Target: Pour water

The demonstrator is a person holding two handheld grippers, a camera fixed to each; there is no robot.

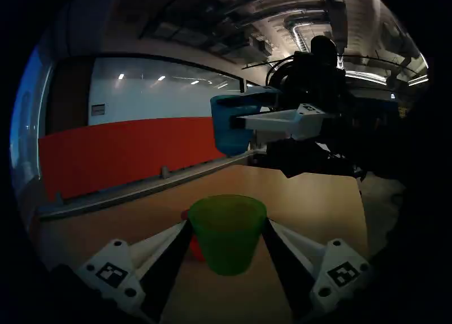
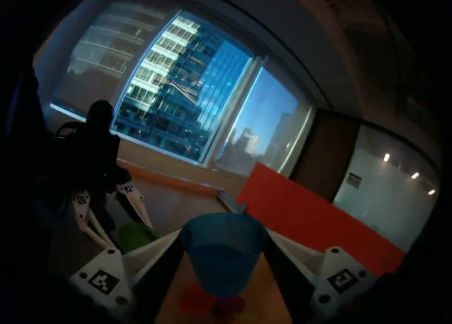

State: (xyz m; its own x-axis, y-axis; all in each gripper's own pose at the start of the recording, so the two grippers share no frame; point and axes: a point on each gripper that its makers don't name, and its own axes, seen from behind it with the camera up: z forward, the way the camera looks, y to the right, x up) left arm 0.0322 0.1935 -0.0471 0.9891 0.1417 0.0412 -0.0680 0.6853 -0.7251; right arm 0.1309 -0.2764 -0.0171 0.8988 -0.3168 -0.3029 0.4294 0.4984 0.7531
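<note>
The main risk was a spill onto the table (image 1: 316, 199). At the left, the green cup (image 1: 227, 233) sat low in the left gripper (image 1: 227, 225), mouth up. To the right and higher, the blue cup (image 1: 231, 126) hung in the right gripper (image 1: 251, 120), well apart from the green one and not over its mouth. Tipped from there, I judged, the stream would miss the green rim and wet the wood. A pour from that height could also splash back out of the green cup. Both cups tapered, so a tilted one might slide through the fingers if the grip was light. The room was dim and the water level was hard to read. In the right gripper view the blue cup seemed partly full, so a quick tilt could send out too much at once.

The left gripper's jaws were partly open, stopped by the green cup, with both fingers pressing its sides below the rim. Whether that cup rested on the table could not be told. The right gripper's jaws were likewise partly open and clamped on the blue cup, which was held clear of the table above two red discs (image 2: 195, 298).
</note>
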